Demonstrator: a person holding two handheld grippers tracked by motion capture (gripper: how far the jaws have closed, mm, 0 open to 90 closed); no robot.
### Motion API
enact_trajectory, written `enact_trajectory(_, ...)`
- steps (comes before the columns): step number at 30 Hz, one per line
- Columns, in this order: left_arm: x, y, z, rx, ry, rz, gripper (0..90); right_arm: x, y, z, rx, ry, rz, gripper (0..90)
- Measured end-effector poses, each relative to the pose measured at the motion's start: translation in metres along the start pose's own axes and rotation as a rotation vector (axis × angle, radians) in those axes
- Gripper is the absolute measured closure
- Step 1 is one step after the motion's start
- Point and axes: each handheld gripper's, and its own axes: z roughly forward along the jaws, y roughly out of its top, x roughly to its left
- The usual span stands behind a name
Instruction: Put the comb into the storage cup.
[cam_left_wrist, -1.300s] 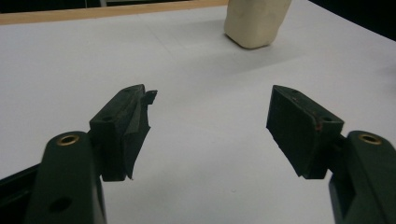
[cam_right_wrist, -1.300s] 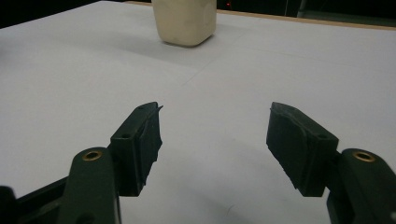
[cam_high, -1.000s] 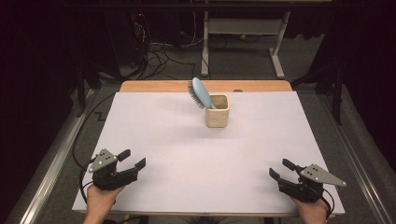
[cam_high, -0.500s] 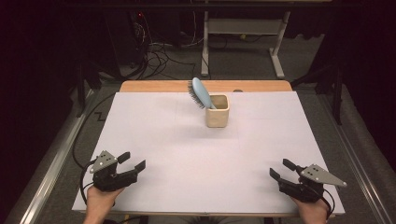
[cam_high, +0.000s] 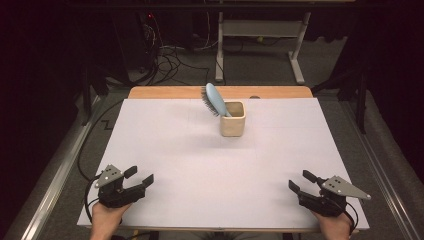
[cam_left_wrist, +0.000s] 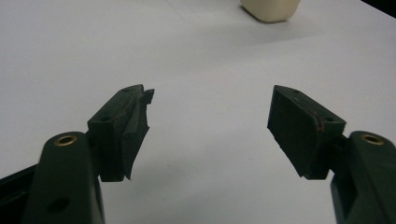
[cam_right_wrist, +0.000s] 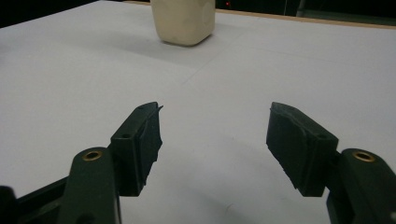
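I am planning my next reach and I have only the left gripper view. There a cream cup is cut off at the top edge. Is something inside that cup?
Observer: Yes. A light blue hairbrush stands in the cup, handle down. In the high view its head leans out to the left.
Operator: Which way do the bristles face?
Observer: The dark bristles face left in the high view.
Operator: And where are the right tongs?
Observer: The right tongs are at the near right corner of the table. They are open, with nothing between them.
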Motion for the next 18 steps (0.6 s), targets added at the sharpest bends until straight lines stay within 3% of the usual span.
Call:
enact_trajectory(8, 0.002, -0.004, -0.001, -0.011, 0.019, -0.013, 29.1, 0.000, 0.000, 0.000, -0.001, -0.001, -0.002, 35.8)
enact_trajectory(16, 0.010, -0.010, -0.004, -0.043, 0.055, -0.054, 28.5, 0.000, 0.000, 0.000, 0.000, -0.001, 0.000, 35.8)
enact_trajectory(18, 0.010, -0.012, -0.004, -0.052, 0.069, -0.044, 28.1, 0.000, 0.000, -0.001, 0.000, 0.001, 0.002, 35.6)
